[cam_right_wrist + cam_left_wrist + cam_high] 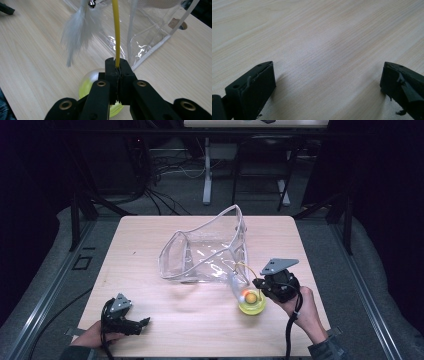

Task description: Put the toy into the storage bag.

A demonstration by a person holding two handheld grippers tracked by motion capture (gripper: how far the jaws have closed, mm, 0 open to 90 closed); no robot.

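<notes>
My right gripper [117, 65], jaws clamped on the yellow wand [115, 30] near the desk's right front, points it (feather dangling) up toward the clear bag [210, 252]; left gripper [134, 325] idles open.

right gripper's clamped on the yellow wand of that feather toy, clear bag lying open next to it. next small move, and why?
Probably lift the right gripper a little and swing toward the clear bag's mouth. Its jaws are shut on the yellow wand, the feather dangles free, and the yellow ball base sits just outside the bag. The left gripper rests open, apart.
</notes>
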